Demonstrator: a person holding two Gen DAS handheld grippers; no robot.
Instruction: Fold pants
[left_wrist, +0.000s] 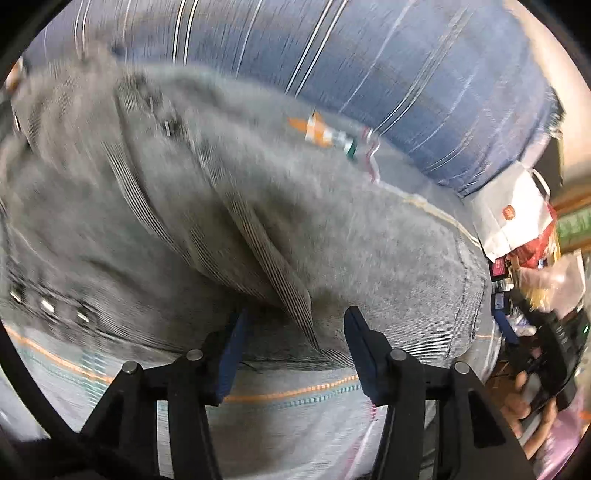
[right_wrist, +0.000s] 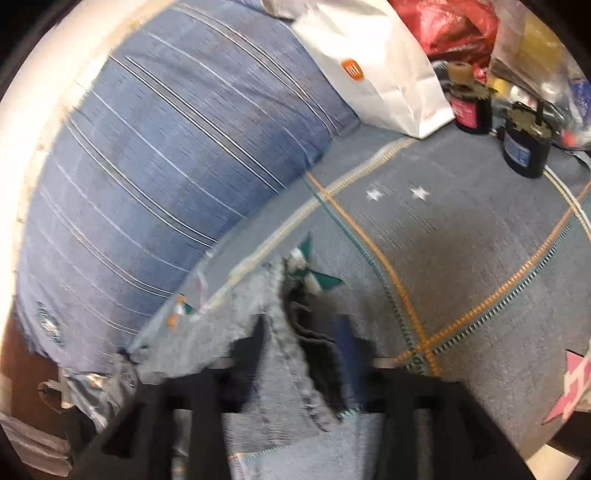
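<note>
**Hovering Grippers, Grey Pants on a Bed**

Pointing steeply downward, the left gripper (left_wrist: 295, 325) hangs over a pair of grey pants (left_wrist: 258, 221) with its blue-padded jaws parted; no fabric is pinched between them, though a striped fold of cloth lies just past the tips. The pants fill most of the left wrist view — their long axis slants from upper left to lower right of the frame, with a row of metal studs at lower left and a stitched hem edge at right. They rest on a grey bedspread (right_wrist: 461, 266) crossed by orange and teal stitching.

The right gripper (right_wrist: 306, 332) also tilts down, jaws apart. A frayed corner of the pants sits between them, but motion blur hides whether the pads touch it. In that view the garment occupies the lower centre of the frame.

A blue striped pillow (right_wrist: 166, 166) borders the pants along the upper left. Farther back — upper right of the right wrist view — stand a white paper bag (right_wrist: 376, 66), a red bag (right_wrist: 450, 26) and two dark bottles (right_wrist: 524, 147). A person's hand (left_wrist: 532, 417) shows at the lower right edge of the left wrist view.
</note>
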